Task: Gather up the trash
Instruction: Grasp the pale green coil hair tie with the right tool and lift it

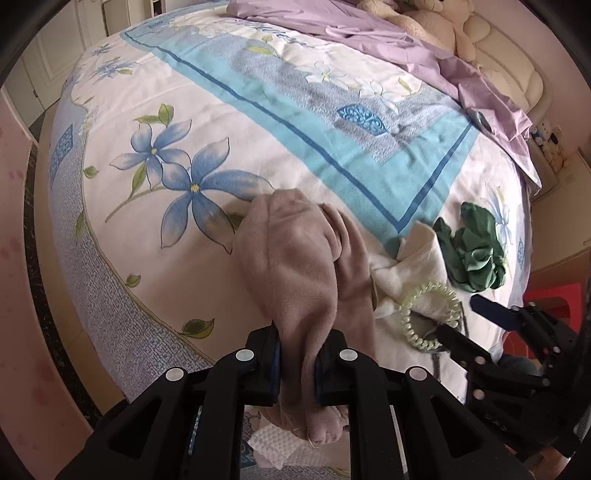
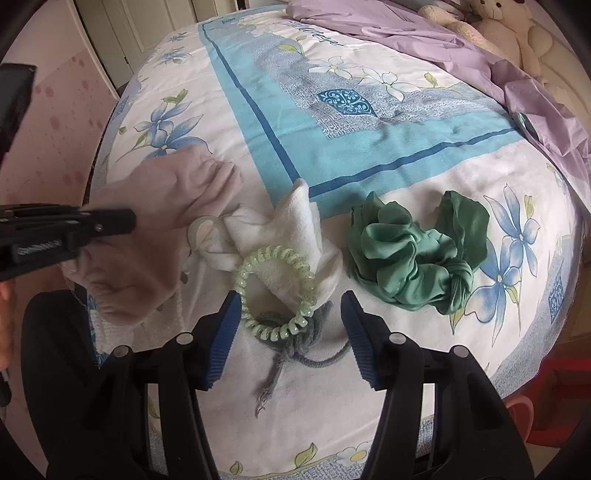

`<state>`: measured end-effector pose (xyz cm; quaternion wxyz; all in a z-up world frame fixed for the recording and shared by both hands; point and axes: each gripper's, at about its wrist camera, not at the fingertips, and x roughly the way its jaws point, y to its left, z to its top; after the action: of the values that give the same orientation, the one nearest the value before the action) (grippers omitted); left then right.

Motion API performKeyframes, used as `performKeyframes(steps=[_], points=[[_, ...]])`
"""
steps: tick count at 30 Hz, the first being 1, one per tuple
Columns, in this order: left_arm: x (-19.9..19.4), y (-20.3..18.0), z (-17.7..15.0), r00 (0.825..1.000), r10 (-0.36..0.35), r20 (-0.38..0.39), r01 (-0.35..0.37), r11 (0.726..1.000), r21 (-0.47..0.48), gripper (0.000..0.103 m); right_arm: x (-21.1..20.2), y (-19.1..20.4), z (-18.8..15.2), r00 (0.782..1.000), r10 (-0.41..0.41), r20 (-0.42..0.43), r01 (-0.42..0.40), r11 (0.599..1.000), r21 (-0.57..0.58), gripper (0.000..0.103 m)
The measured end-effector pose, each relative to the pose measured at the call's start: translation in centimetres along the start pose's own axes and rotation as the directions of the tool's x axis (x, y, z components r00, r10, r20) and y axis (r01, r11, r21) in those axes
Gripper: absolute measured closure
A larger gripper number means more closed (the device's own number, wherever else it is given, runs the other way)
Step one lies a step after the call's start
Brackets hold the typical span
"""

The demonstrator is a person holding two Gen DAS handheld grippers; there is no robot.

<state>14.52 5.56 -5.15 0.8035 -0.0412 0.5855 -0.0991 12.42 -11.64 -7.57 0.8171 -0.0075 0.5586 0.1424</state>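
My left gripper [image 1: 295,363] is shut on a beige-pink sock [image 1: 303,266] and holds it over the floral bedsheet [image 1: 258,147]; the sock also shows in the right wrist view [image 2: 155,221]. My right gripper [image 2: 288,332] is open, its blue-padded fingers either side of a pale green spiral hair tie [image 2: 277,291]. The hair tie lies on a white cloth [image 2: 291,240] and over a grey string [image 2: 291,350]. A green scrunchie [image 2: 417,254] lies to the right. In the left wrist view the right gripper [image 1: 461,315] is at the hair tie [image 1: 430,315].
A lilac sheet [image 2: 443,48] and plush bears [image 2: 498,26] lie at the far end of the bed. A white paper towel [image 1: 284,448] shows below the left gripper. Something red [image 1: 546,299] stands beside the bed on the right.
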Motion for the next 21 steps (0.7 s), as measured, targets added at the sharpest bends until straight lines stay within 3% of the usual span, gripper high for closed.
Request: performKeyframes(steps=[4,8,21], points=[[-0.9,0.0,0.6,1.0,-0.01,0.018,0.01,1.0,-0.004,0.089,1.1,-0.2,0.3,1.0,0.0,-0.025,0.0,1.0,-0.008,0.063],[-1.5,-0.2,0.9,0.999,-0.015,0.03,0.015,1.0,-0.005,0.089,1.5,-0.3,0.2,0.999,0.004,-0.039,-0.005,1.0,-0.009,0.09],[-6.3,-0.8,1.0,0.994,0.001,0.11,-0.002,1.0,0.007,0.091,-2.2,-0.4,-0.4,1.0,0.004,0.017,-0.004,1.0,-0.006,0.094]])
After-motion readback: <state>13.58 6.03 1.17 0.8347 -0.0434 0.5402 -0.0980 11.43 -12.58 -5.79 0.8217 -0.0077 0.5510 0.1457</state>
